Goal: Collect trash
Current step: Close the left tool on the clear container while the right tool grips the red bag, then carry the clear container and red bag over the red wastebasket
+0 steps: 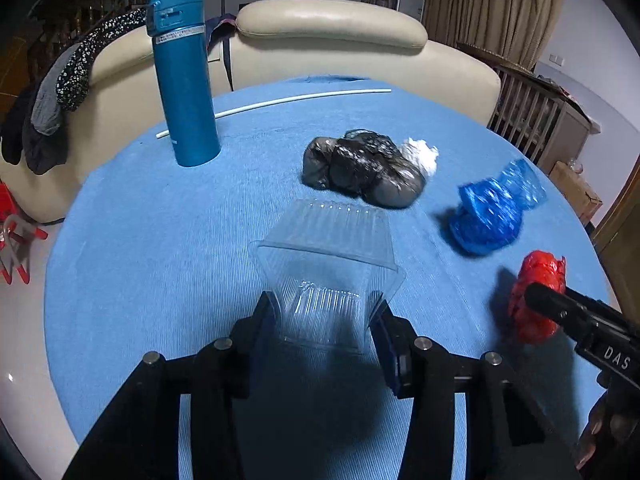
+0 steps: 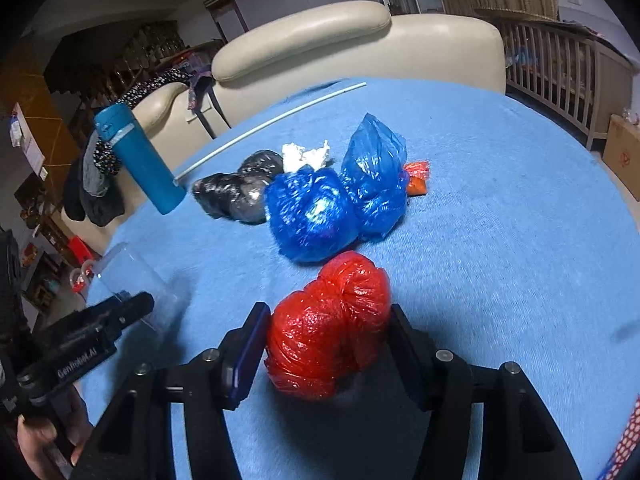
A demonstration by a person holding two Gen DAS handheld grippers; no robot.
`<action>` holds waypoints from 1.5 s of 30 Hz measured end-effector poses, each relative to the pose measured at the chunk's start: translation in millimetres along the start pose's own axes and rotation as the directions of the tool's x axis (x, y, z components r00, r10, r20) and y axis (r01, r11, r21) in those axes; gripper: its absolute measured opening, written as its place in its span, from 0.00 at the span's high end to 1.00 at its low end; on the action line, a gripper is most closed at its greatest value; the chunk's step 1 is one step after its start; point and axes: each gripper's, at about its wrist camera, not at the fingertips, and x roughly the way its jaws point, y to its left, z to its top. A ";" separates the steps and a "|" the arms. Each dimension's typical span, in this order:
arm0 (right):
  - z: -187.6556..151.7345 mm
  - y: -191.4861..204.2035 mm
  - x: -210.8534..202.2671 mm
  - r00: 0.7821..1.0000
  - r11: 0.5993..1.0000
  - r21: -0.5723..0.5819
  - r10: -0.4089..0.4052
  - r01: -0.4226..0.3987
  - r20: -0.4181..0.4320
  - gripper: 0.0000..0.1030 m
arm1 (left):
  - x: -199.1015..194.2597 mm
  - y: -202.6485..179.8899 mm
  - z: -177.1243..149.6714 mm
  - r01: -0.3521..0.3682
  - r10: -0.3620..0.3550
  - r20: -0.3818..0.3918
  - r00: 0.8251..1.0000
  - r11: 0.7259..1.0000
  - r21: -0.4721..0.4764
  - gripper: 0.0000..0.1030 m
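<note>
A clear ribbed plastic container (image 1: 328, 264) lies on the blue table cloth (image 1: 160, 240), and my left gripper (image 1: 324, 316) is shut on its near end. In the right wrist view a knotted red plastic bag (image 2: 332, 320) sits between the fingers of my right gripper (image 2: 328, 320), whose pads press on both its sides. That red bag (image 1: 536, 296) also shows at the right of the left wrist view. Beyond lie two blue bags (image 2: 336, 208), black bags (image 2: 236, 192), a wad of white paper (image 2: 304, 156) and a small orange bag (image 2: 416, 178).
A tall teal bottle (image 1: 184, 80) stands at the back left of the round table. A thin white rod (image 1: 280, 100) lies along the far edge. A cream sofa (image 1: 328, 24) with clothes draped on it sits behind. A wooden railing (image 1: 532, 116) is at the right.
</note>
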 end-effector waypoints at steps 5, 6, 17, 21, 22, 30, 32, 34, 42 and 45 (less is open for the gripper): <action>-12.2 4.3 -15.0 1.000 1.000 0.007 0.019 -0.019 0.012 0.40 | -11.1 -10.3 -16.1 -0.003 0.003 -0.002 1.000 1.000 0.015 0.53; -14.4 4.6 -18.2 1.000 1.000 0.008 0.023 -0.023 0.016 0.40 | -13.6 -11.1 -18.2 -0.005 0.005 -0.003 1.000 1.000 0.019 0.53; -42.3 6.1 -41.0 0.999 0.999 0.028 0.038 -0.039 0.032 0.40 | -31.6 -30.9 -41.9 -0.015 0.016 -0.021 1.000 0.999 0.036 0.53; -48.6 5.7 -51.7 0.998 0.999 0.032 0.040 -0.041 0.045 0.40 | -37.6 -39.7 -48.2 -0.028 0.029 -0.024 0.999 0.998 0.052 0.53; -49.6 5.6 -54.0 0.998 0.999 0.032 0.040 -0.042 0.048 0.40 | -40.0 -41.8 -49.6 -0.027 0.028 -0.024 0.999 0.998 0.053 0.53; -61.0 -3.7 -76.6 0.997 0.998 0.054 0.031 -0.035 0.074 0.40 | -62.3 -60.8 -52.6 -0.031 0.031 0.005 1.000 0.996 0.084 0.52; -63.2 -6.9 -82.3 0.996 0.998 0.059 0.028 -0.033 0.081 0.40 | -66.3 -64.8 -52.5 -0.030 0.029 0.011 1.000 0.995 0.091 0.52; -63.8 -10.0 -87.1 0.996 0.998 0.063 0.024 -0.029 0.088 0.40 | -70.8 -70.1 -52.8 -0.030 0.029 0.017 0.999 0.994 0.101 0.52; -66.0 -23.3 -101.3 0.993 0.996 0.085 0.011 -0.021 0.114 0.40 | -79.2 -88.3 -53.2 -0.023 0.018 0.036 0.999 0.990 0.140 0.52; -66.6 -25.7 -103.9 0.993 0.996 0.084 0.003 -0.013 0.121 0.40 | -78.4 -93.5 -54.0 -0.019 0.014 0.034 0.999 0.988 0.150 0.52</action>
